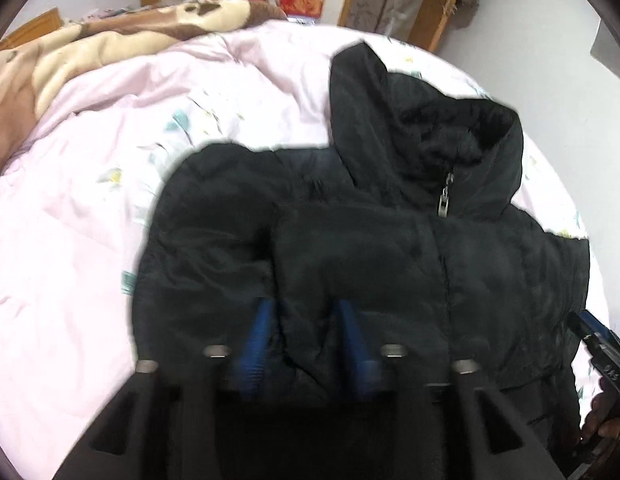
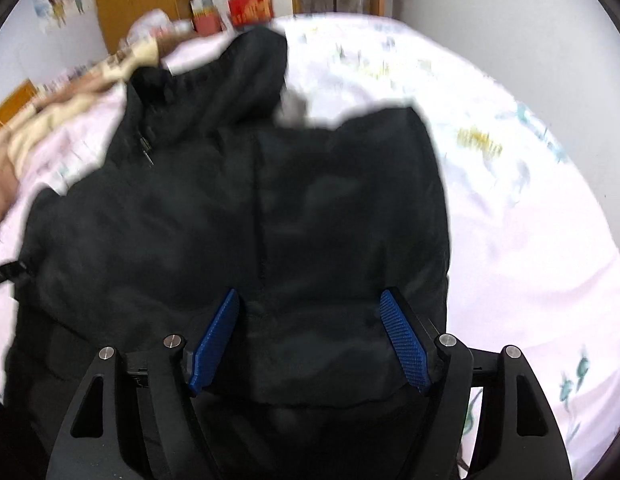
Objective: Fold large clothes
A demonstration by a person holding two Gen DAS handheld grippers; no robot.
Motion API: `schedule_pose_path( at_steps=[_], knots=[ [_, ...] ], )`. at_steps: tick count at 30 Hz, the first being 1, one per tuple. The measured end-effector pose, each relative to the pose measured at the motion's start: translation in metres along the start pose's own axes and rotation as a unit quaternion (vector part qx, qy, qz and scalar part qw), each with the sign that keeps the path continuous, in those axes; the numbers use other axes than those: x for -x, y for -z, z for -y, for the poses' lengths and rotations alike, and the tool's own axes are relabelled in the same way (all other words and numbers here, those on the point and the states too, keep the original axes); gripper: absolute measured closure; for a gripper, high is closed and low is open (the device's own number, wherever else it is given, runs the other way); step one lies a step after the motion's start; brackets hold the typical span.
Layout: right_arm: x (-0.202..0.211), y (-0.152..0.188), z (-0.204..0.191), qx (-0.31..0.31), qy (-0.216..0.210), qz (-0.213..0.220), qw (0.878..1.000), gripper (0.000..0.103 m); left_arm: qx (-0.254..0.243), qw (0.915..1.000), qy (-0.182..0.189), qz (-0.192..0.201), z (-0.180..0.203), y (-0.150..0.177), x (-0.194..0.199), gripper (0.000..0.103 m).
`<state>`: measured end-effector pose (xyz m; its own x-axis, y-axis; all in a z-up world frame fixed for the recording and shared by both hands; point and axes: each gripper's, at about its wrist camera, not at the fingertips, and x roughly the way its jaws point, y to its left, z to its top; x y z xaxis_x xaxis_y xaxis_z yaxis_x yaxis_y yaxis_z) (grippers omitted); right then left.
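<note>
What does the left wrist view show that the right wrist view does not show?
Only the left wrist view shows the left claw, with a fold of the jacket between its blue pads, and the other claw with part of a hand at the right edge. Only the right wrist view shows the right claw, open wide over the jacket, and cartoon stickers on the wall. Both show the black jacket with its zipper pull, on the pink bed cover, and the red box behind the bed.
</note>
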<state>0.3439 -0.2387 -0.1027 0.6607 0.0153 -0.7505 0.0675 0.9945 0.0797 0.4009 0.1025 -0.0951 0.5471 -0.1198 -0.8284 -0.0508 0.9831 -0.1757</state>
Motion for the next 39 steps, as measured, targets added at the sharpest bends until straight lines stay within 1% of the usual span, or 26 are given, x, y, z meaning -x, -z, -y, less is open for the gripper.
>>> schedule_pose_path(
  at_steps=[1,2,4,6,7,8,10,11,12,14,16,19,22,27,30,32,33,35,37,39],
  knots=[
    [0.006,-0.003,-0.001,0.001,-0.001,0.012,1.000,0.030,-0.008,0.9997,-0.011,0.021,0.002,-0.001,0.011,0.039],
    [0.011,-0.007,-0.003,0.002,-0.003,0.022,1.000,0.030,-0.013,0.9992,-0.012,0.036,0.005,-0.002,0.019,0.039],
    [0.013,-0.016,-0.009,0.009,-0.004,0.034,0.999,0.030,-0.020,0.9987,-0.003,0.046,0.011,-0.006,0.028,0.039],
    [0.003,-0.021,-0.017,0.021,0.000,0.026,0.999,0.030,-0.047,0.9974,-0.012,0.053,0.023,-0.008,0.032,0.039],
    [-0.003,-0.022,-0.019,0.024,0.002,0.019,1.000,0.030,-0.070,0.9957,-0.016,0.059,0.032,-0.008,0.031,0.039],
    [-0.010,-0.021,-0.021,0.026,0.003,0.011,1.000,0.030,-0.082,0.9949,-0.019,0.056,0.037,-0.008,0.027,0.039],
    [-0.028,-0.018,-0.025,0.029,0.012,-0.009,0.999,0.030,-0.089,0.9952,-0.016,0.038,0.044,-0.007,0.015,0.039],
    [-0.034,-0.016,-0.025,0.032,0.018,-0.016,0.999,0.030,-0.092,0.9951,-0.025,0.025,0.046,-0.006,0.004,0.039],
    [-0.040,-0.014,-0.026,0.038,0.025,-0.018,0.999,0.030,-0.098,0.9944,-0.036,0.017,0.047,-0.005,-0.004,0.039],
    [-0.044,-0.011,-0.026,0.042,0.027,-0.013,0.999,0.030,-0.110,0.9928,-0.046,0.008,0.049,-0.001,-0.019,0.038],
    [-0.045,-0.004,-0.022,0.039,0.022,-0.011,0.999,0.029,-0.117,0.9920,-0.048,0.009,0.047,0.002,-0.024,0.037],
    [-0.052,-0.001,-0.018,0.035,0.014,-0.016,0.999,0.029,-0.121,0.9912,-0.052,0.015,0.044,0.005,-0.031,0.030],
    [-0.058,0.000,-0.017,0.031,0.011,-0.020,0.999,0.028,-0.116,0.9922,-0.043,0.016,0.038,0.006,-0.040,0.026],
    [-0.059,0.005,-0.020,0.039,0.019,-0.013,0.999,0.028,-0.122,0.9916,-0.038,0.022,0.036,0.009,-0.045,0.025],
    [-0.058,0.002,-0.018,0.036,0.015,-0.023,0.999,0.028,-0.120,0.9920,-0.033,0.017,0.035,0.006,-0.044,0.025],
    [-0.055,-0.006,-0.018,0.037,0.012,-0.037,0.999,0.028,-0.116,0.9928,-0.025,0.010,0.033,0.003,-0.042,0.025],
    [-0.052,-0.012,-0.019,0.040,0.008,-0.040,0.998,0.028,-0.112,0.9936,-0.013,0.009,0.031,-0.001,-0.040,0.025],
    [-0.041,-0.023,-0.018,0.043,-0.009,-0.032,0.999,0.028,-0.107,0.9942,0.005,0.008,0.026,-0.011,-0.032,0.025],
    [-0.028,-0.037,-0.016,0.041,-0.030,-0.011,0.999,0.028,-0.106,0.9939,0.019,0.020,0.022,-0.022,-0.022,0.025],
    [-0.014,-0.056,-0.013,0.026,-0.054,0.011,0.998,0.028,-0.092,0.9944,0.046,0.023,0.016,-0.041,-0.013,0.025]
  ],
)
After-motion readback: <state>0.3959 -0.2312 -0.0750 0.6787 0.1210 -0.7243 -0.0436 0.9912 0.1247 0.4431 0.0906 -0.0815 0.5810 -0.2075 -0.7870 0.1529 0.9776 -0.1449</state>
